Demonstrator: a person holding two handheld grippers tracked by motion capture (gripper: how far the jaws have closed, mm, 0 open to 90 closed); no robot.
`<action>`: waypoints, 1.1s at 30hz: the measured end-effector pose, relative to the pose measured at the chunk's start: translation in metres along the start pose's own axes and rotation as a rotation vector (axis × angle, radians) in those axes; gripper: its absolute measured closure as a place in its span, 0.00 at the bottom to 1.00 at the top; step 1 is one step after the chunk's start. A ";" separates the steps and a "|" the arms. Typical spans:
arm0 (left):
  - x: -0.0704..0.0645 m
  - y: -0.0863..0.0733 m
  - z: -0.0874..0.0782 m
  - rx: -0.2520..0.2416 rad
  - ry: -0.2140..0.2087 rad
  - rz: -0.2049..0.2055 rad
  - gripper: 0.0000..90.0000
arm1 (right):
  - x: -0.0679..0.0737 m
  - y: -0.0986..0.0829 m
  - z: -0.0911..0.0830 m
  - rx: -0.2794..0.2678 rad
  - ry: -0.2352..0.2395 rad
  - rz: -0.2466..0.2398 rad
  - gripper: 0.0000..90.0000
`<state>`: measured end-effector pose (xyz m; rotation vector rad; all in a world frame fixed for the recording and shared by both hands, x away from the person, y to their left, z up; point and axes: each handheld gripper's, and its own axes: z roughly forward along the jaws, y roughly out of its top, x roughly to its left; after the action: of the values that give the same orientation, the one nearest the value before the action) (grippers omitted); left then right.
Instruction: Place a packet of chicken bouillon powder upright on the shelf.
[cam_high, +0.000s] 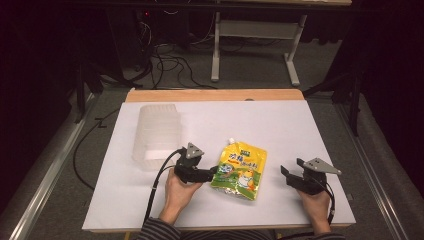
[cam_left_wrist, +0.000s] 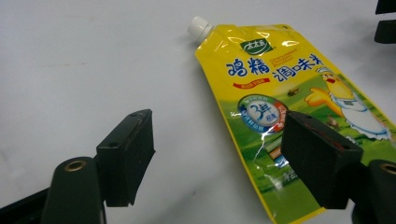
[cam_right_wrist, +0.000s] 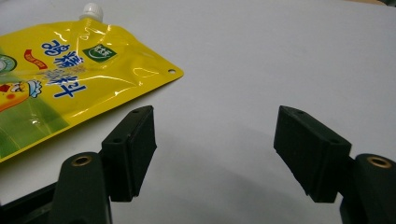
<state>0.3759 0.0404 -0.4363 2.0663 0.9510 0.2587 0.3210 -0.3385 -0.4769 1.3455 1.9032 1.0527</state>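
Observation:
A yellow spouted pouch (cam_high: 240, 169) with blue lettering, a cartoon chicken and a white cap lies flat on the white table top (cam_high: 215, 120). My left gripper (cam_high: 213, 171) is at the pouch's left edge and open. In the left gripper view (cam_left_wrist: 219, 154) its right jaw hangs over the pouch (cam_left_wrist: 289, 93) and its left jaw over bare table. My right gripper (cam_high: 291, 168) stands open a short way right of the pouch. In the right gripper view (cam_right_wrist: 215, 149) only table lies between the jaws, with the pouch (cam_right_wrist: 60, 88) off to the left.
A clear ribbed plastic container (cam_high: 155, 135) lies on the left part of the table, behind my left hand. The table's wooden far edge (cam_high: 215, 95) faces a floor with cables and a desk frame. The right gripper's jaws (cam_left_wrist: 385, 18) show in the left gripper view's top right corner.

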 end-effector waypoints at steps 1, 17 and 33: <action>0.001 0.003 0.003 -0.002 -0.014 0.007 0.29 | 0.000 0.000 0.000 0.000 0.000 0.000 0.34; 0.001 0.032 0.031 0.133 -0.050 -0.055 0.29 | 0.000 0.000 0.000 0.000 -0.002 -0.002 0.34; 0.012 0.053 0.069 0.281 -0.109 -0.179 0.30 | 0.000 0.000 0.000 -0.002 0.001 -0.002 0.34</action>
<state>0.4460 -0.0126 -0.4420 2.2026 1.1497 -0.0867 0.3208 -0.3387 -0.4769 1.3420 1.9027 1.0543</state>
